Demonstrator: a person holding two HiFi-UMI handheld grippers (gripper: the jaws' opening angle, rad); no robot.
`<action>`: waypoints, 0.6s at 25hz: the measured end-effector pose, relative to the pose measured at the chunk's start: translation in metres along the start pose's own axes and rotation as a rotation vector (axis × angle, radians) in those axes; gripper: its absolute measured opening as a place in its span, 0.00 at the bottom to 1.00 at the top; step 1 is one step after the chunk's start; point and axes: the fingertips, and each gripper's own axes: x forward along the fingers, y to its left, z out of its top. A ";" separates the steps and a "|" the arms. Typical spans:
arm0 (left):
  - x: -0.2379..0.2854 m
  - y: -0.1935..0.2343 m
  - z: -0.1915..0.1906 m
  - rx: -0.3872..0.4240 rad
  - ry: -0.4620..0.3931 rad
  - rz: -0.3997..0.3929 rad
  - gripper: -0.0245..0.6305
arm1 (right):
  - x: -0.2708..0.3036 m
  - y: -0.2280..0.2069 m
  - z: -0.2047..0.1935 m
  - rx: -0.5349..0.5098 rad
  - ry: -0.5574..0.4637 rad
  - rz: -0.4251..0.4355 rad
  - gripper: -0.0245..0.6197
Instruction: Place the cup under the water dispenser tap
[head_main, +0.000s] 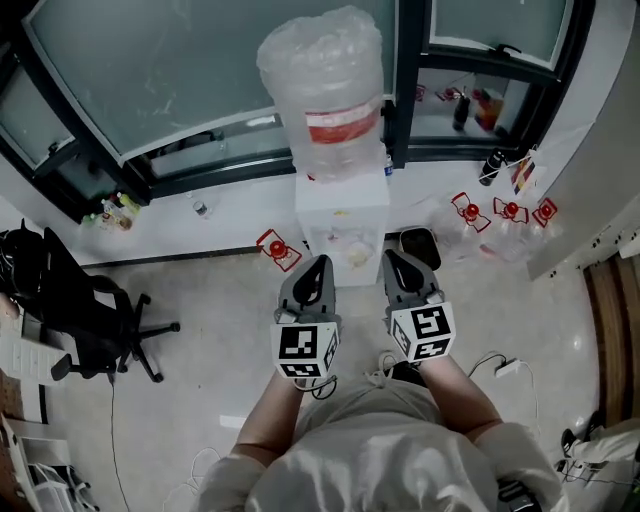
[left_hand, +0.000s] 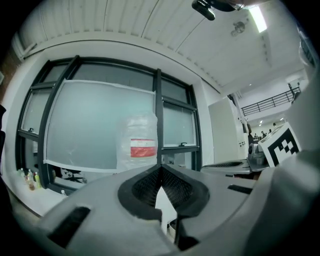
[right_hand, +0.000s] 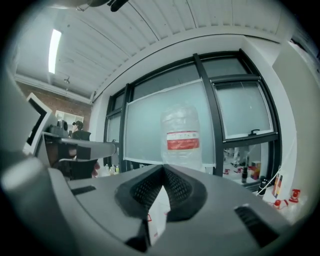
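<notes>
A white water dispenser (head_main: 340, 225) stands against the window wall, with a large clear bottle with a red label (head_main: 322, 90) on top. The bottle also shows ahead in the left gripper view (left_hand: 142, 145) and the right gripper view (right_hand: 182, 135). My left gripper (head_main: 318, 262) and right gripper (head_main: 392, 258) are held side by side, level, pointing at the dispenser's front from a short way off. Both are shut with nothing between the pads, as the left gripper (left_hand: 160, 170) and right gripper (right_hand: 163, 169) show in their own views. I see no cup in any view.
A black bin (head_main: 420, 245) stands right of the dispenser, and several empty red-capped bottles (head_main: 500, 215) lie beyond it. Another red-capped bottle (head_main: 280, 250) lies to the dispenser's left. A black office chair (head_main: 90, 310) is at the far left. Cables (head_main: 500, 365) trail on the floor.
</notes>
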 end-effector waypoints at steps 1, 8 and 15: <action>-0.001 0.003 0.003 -0.004 -0.002 0.003 0.07 | -0.001 0.000 0.004 0.002 -0.009 -0.001 0.08; -0.002 0.007 0.016 0.004 -0.024 0.000 0.07 | -0.003 0.005 0.008 -0.012 -0.029 -0.010 0.08; 0.003 0.005 0.013 0.043 -0.010 -0.007 0.07 | 0.005 0.013 0.009 -0.059 -0.022 0.003 0.08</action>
